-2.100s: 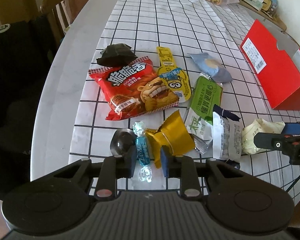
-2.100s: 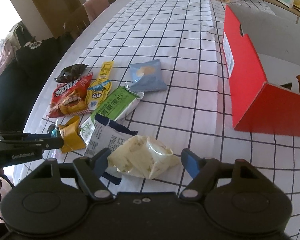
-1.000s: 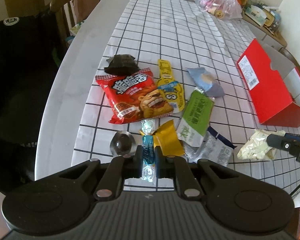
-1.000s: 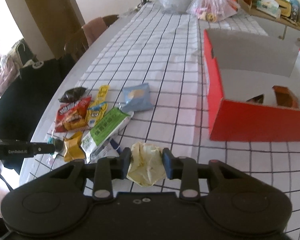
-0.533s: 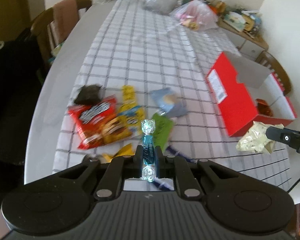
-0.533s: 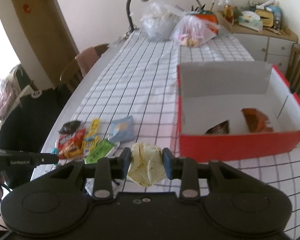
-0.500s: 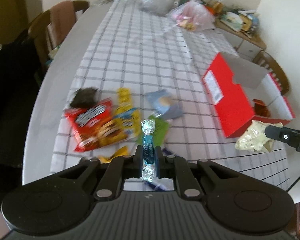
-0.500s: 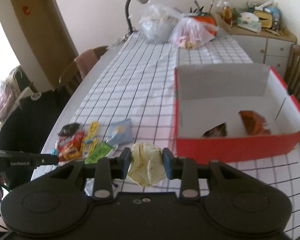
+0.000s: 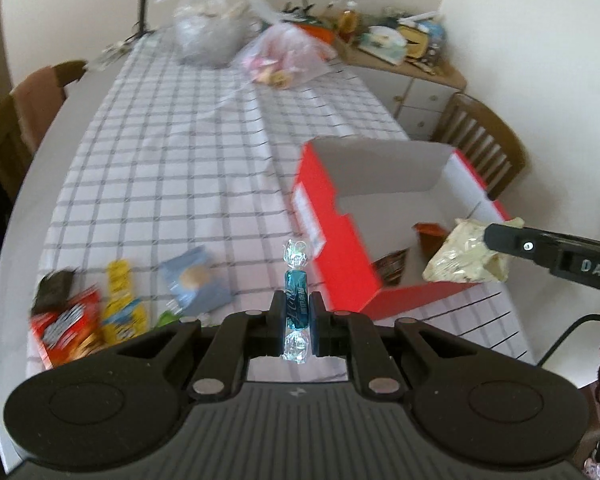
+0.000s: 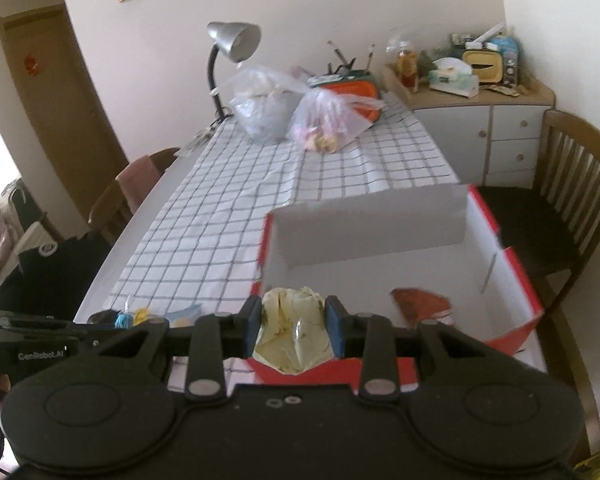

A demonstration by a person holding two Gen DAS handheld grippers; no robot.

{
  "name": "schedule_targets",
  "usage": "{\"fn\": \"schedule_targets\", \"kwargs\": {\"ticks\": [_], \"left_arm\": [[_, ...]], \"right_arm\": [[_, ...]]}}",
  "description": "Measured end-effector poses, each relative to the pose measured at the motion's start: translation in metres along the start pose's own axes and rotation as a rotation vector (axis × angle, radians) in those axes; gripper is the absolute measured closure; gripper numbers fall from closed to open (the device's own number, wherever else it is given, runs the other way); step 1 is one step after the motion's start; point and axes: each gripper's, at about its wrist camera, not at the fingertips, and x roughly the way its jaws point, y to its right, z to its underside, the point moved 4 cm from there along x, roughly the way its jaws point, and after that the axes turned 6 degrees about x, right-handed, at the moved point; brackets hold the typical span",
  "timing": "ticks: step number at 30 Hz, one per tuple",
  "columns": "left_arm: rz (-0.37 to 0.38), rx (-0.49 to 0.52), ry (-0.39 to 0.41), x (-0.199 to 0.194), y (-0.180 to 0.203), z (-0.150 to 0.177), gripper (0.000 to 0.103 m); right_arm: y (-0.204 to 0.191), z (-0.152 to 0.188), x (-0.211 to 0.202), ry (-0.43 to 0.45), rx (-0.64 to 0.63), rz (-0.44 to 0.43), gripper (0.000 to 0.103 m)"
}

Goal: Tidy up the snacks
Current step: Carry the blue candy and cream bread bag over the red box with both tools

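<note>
My left gripper [image 9: 296, 320] is shut on a blue twist-wrapped candy [image 9: 295, 300], held upright above the table just left of the red box [image 9: 340, 264]. My right gripper [image 10: 294, 330] is shut on a pale yellow snack bag [image 10: 292, 332], seen from the left wrist view as a yellow bag [image 9: 466, 258] hanging over the box's near right part. The red box [image 10: 516, 280] is open and white inside, with a brown packet [image 10: 420, 304] on its floor. More snacks lie at the table's left: a red chip bag [image 9: 66, 330], a yellow packet [image 9: 122, 304], a light blue packet [image 9: 196, 280].
The checked tablecloth [image 9: 172, 152] runs back to two clear plastic bags [image 10: 300, 116] and a desk lamp [image 10: 230, 48]. Wooden chairs stand at the left [image 9: 24, 120] and right [image 10: 568, 184]. A cluttered cabinet [image 10: 480, 120] fills the far right corner.
Both grippers have risen and swung right toward the red box, each still holding its snack. The snack pile has slid to the lower left of the left wrist view.
</note>
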Motion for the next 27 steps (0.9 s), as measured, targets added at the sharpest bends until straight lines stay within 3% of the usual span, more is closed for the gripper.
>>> {"fn": "schedule_targets", "kwargs": {"ticks": [6, 12, 27], "left_arm": [[0.019, 0.044, 0.009, 0.023, 0.043, -0.030, 0.092], [0.027, 0.065, -0.034, 0.063, 0.077, -0.053, 0.092], [-0.027, 0.046, -0.162, 0.154, 0.104, -0.087, 0.092]], "right_arm": [[0.039, -0.017, 0.005, 0.012, 0.021, 0.025, 0.070], [0.079, -0.031, 0.023, 0.002, 0.038, 0.064, 0.070], [0.131, -0.060, 0.091, -0.096, 0.051, 0.081, 0.070]]}}
